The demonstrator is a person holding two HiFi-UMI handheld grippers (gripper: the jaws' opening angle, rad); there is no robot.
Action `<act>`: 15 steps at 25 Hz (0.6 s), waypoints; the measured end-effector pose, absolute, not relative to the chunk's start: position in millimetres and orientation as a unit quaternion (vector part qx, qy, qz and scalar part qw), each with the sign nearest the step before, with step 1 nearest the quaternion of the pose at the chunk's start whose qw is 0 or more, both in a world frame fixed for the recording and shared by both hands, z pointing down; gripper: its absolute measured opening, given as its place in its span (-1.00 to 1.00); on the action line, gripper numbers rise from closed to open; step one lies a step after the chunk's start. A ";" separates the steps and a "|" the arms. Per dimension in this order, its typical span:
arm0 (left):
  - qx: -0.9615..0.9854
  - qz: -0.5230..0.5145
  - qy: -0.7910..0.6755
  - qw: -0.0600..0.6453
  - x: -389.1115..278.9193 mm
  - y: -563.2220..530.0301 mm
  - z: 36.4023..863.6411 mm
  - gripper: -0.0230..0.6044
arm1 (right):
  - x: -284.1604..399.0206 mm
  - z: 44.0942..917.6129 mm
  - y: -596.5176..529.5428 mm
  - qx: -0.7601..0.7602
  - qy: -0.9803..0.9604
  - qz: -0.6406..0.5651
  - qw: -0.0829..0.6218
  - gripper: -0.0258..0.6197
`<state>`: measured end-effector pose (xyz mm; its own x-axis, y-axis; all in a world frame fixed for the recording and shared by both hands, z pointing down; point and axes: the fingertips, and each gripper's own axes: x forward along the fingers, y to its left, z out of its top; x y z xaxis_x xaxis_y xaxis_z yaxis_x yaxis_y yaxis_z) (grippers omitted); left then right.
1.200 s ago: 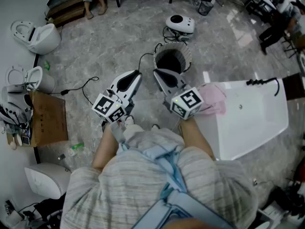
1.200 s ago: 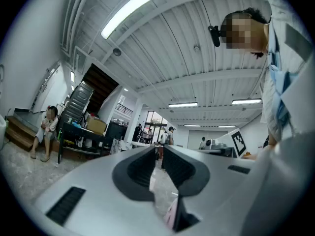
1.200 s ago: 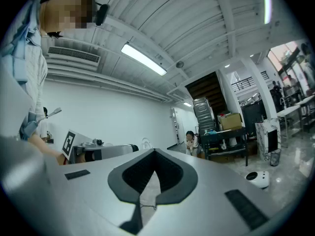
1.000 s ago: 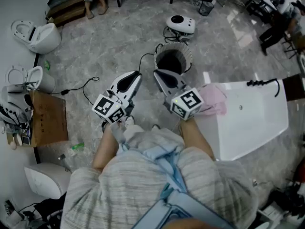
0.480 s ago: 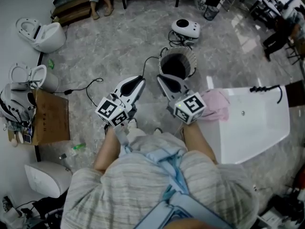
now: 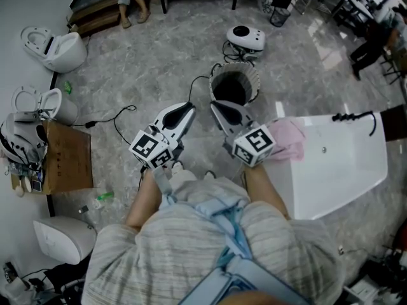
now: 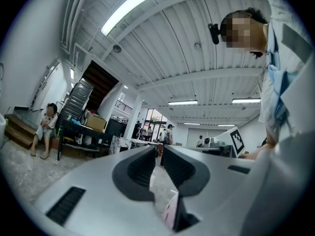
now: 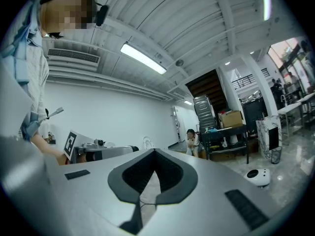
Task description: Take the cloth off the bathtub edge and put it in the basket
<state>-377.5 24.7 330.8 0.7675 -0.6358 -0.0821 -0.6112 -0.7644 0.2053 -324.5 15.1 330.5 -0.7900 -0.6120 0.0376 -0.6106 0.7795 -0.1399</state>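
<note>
The left forearm (image 6: 141, 199) and right forearm (image 6: 262, 186) reach up in the frame centre, side by side. The left gripper (image 6: 189, 108) has its jaws barely apart, with nothing between. The right gripper (image 6: 214, 105) has its jaws closed, empty.

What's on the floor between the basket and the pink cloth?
Nothing, just bare grey floor between the basket and the cloth, seen in the head view.

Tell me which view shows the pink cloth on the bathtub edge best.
The head view: the cloth lies draped over the bathtub corner. The left gripper view gives only a pinkish sliver low between its jaws, possibly the cloth; the right gripper view shows none of it.
</note>
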 end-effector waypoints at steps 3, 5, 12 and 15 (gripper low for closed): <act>0.937 -0.072 -0.331 0.085 -376.0 25.1 330.4 -0.75 | -322.8 332.1 14.3 -0.328 0.941 -0.076 0.007 -0.92; 0.937 -0.072 -0.329 0.090 -377.9 24.6 331.6 -0.75 | -325.1 332.5 13.2 -0.330 0.941 -0.077 0.008 -0.91; 0.938 -0.071 -0.326 0.093 -388.1 14.7 331.8 -0.75 | -338.3 331.2 4.8 -0.328 0.941 -0.081 0.001 -0.91; 0.937 -0.072 -0.328 0.092 -398.6 10.9 330.1 -0.75 | -350.9 329.3 2.7 -0.323 0.943 -0.079 -0.003 -0.91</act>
<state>-398.6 10.9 330.1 0.7740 -0.6287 -0.0749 -0.6022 -0.7675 0.2196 -350.9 2.7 329.3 -0.7909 -0.6093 0.0563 -0.6101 0.7784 -0.1480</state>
